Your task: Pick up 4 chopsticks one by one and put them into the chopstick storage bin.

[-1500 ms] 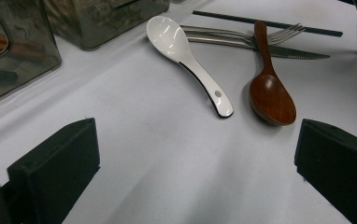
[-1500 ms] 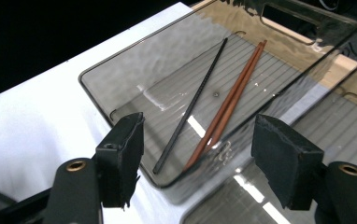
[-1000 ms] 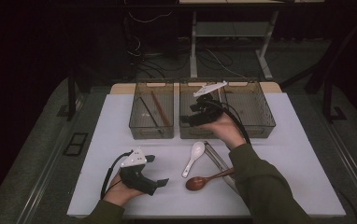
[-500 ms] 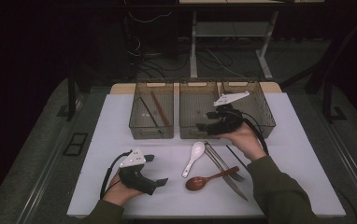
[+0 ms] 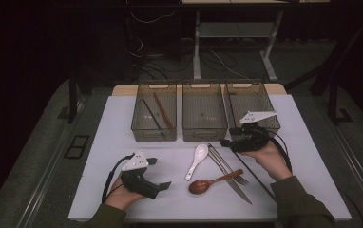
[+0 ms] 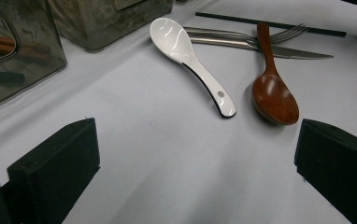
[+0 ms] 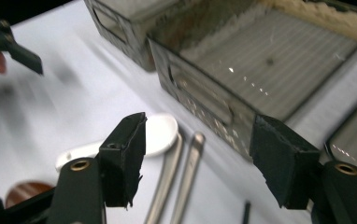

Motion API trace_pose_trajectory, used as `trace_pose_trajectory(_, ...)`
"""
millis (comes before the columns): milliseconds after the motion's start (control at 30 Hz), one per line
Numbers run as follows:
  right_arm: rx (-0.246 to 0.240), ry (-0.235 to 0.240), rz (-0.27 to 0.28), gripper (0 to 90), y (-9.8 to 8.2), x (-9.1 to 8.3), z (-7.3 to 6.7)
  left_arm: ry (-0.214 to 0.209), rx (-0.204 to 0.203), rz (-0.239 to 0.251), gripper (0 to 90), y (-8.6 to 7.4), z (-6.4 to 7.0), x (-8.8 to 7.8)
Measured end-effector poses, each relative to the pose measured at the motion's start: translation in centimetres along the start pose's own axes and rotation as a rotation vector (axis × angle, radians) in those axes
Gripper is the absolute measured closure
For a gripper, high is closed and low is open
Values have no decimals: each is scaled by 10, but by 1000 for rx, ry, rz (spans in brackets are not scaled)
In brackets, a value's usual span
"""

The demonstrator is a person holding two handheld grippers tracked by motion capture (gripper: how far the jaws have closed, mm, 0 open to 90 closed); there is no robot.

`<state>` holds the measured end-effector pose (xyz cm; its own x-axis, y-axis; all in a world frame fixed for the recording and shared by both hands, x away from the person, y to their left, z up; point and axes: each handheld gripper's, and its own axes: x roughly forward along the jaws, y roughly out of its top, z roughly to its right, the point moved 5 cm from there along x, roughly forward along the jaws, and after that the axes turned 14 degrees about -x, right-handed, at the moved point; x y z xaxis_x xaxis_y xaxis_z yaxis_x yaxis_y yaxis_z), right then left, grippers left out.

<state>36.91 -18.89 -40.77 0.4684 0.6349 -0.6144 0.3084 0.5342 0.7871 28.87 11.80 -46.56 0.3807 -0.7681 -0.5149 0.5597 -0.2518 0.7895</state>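
A white ceramic spoon (image 5: 197, 160) (image 6: 190, 60), a wooden spoon (image 5: 208, 183) (image 6: 274, 93), a fork (image 5: 227, 166), a knife (image 5: 236, 187) and a black chopstick (image 5: 253, 178) lie on the white table in front of three clear bins. My right gripper (image 5: 227, 141) (image 7: 197, 140) hovers low just right of the white spoon's bowl (image 7: 160, 135), in front of the gap between the middle and right bins. It is open, its jaws have just been closing a little, and nothing is between them. My left gripper (image 5: 159, 173) (image 6: 195, 158) rests open on the table, left of the spoons.
The left bin (image 5: 154, 135) holds a brown and a black chopstick. The middle bin (image 5: 204, 135) shows a bare floor, and the right bin (image 5: 265, 102) stands behind my right hand. Bare table lies along the left and right sides.
My right gripper has come away from above the middle bin, moving right, toward the person and lower. The left gripper and the cutlery have not moved.
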Motion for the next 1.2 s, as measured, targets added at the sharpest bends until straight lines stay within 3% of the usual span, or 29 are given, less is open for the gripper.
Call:
trace_pose_trajectory(467,1,-34,-36,409,-37,-23,-7,1,5,4,0,1,1,-3)
trace_pose_trajectory(1200,22,-83,-100,564,-84,-61,-12,4,8,0,0,1,1,-3)
